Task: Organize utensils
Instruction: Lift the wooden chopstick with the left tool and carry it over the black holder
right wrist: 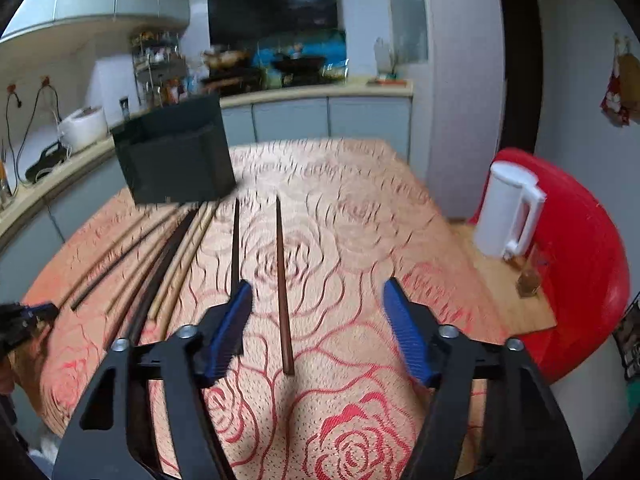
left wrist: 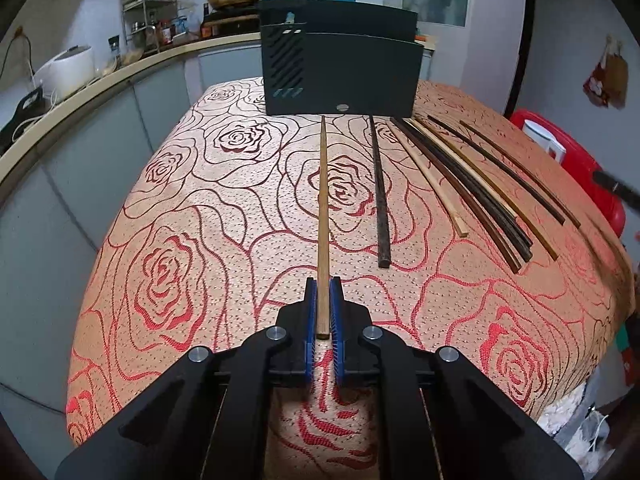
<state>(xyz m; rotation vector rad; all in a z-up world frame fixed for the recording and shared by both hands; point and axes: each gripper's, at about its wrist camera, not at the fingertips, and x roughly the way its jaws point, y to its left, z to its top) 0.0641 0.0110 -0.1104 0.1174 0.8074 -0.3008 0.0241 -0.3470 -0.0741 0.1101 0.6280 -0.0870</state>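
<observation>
My left gripper (left wrist: 323, 285) is shut on the near end of a light brown chopstick (left wrist: 323, 200), which lies on the rose-patterned tablecloth (left wrist: 192, 208) and points at a black utensil holder (left wrist: 340, 68). To its right, several dark and pale chopsticks (left wrist: 460, 184) lie side by side. In the right wrist view, my right gripper (right wrist: 317, 284) is open just above the cloth. A dark brown chopstick (right wrist: 282, 280) lies between its blue fingers (right wrist: 230, 320), which do not touch it. Another dark chopstick (right wrist: 235, 248) runs by the left finger. The holder (right wrist: 176, 156) stands at the far left.
A white kettle (right wrist: 510, 216) stands on a wooden board on a red chair (right wrist: 580, 260) just past the table's right edge. A kitchen counter (left wrist: 80, 92) with a rice cooker (left wrist: 68, 68) curves along the left and back. The other gripper (right wrist: 28, 316) shows at the left edge.
</observation>
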